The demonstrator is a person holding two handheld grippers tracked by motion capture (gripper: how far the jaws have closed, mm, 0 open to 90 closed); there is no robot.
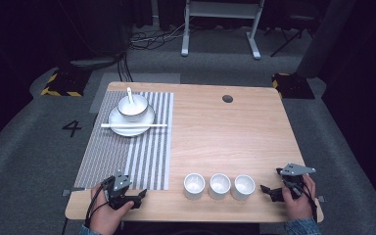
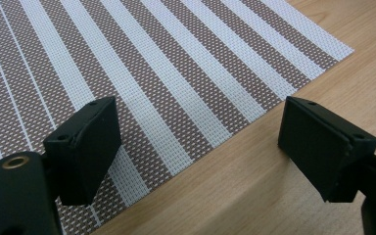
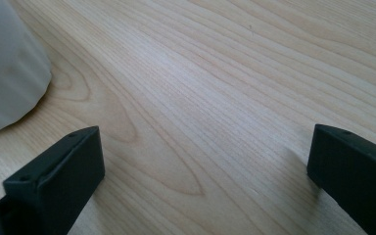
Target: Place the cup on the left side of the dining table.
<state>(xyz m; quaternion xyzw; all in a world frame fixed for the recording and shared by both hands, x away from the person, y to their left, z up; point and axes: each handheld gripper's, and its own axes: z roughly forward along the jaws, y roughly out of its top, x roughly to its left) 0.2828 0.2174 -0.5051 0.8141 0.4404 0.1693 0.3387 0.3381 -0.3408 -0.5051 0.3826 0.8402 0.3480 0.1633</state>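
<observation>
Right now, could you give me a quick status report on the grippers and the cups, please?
Left gripper open, over placemat corner. Right gripper open, beside the three white cups. Cups untouched, in a row. Nothing between.

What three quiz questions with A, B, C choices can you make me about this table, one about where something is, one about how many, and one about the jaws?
1. Where does the bowl sit?
A. on a plate on the striped mat
B. beside the cups
C. on the floor

2. How many white cups stand in a row?
A. two
B. three
C. five

3. How are the jaws of the left gripper?
A. shut on a cup
B. shut on a spoon
C. open, holding nothing

Answers: 1 A, the high view shows the bowl on the plate at the mat's far end. 2 B, three stand side by side. 3 C, the left gripper view shows a wide gap.
</observation>
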